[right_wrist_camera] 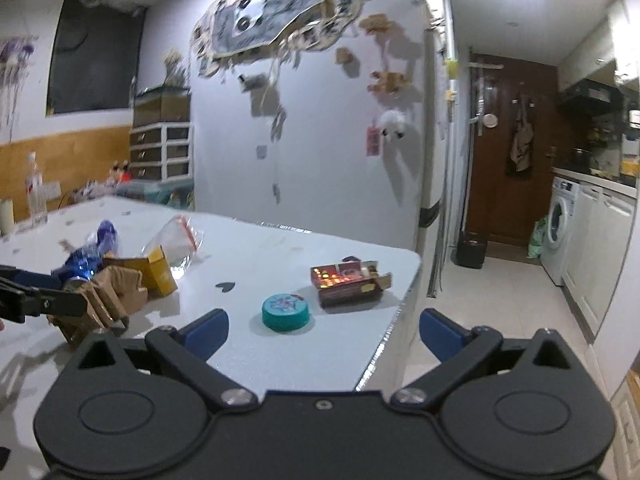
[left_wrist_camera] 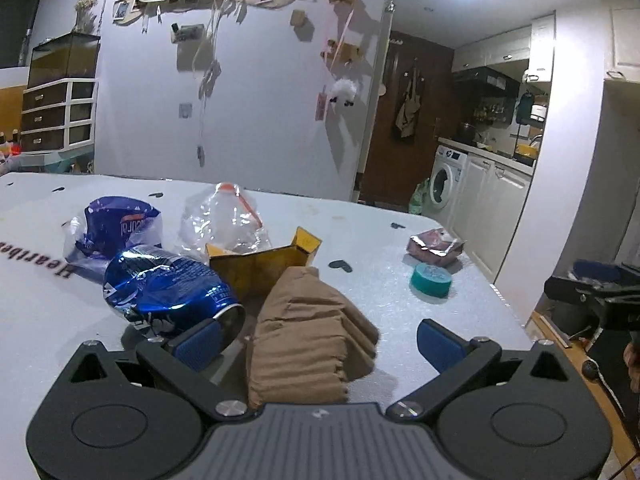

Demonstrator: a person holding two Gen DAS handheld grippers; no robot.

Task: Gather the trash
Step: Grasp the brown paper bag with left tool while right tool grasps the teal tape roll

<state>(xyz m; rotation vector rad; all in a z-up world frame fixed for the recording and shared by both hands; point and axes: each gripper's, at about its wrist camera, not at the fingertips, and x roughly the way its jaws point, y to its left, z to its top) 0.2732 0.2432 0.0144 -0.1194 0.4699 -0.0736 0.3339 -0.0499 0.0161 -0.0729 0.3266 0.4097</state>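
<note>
Left gripper [left_wrist_camera: 316, 344], right gripper [right_wrist_camera: 324, 334]: black bodies, blue fingertip pads [left_wrist_camera: 198, 344], silver pivot screws.

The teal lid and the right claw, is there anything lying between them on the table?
No. In the right wrist view, only bare white table separates the open right claw from the teal lid, which lies just ahead.

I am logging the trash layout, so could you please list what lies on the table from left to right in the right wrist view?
Blue crushed can → brown crumpled paper → yellow box → teal lid → red box.
</note>
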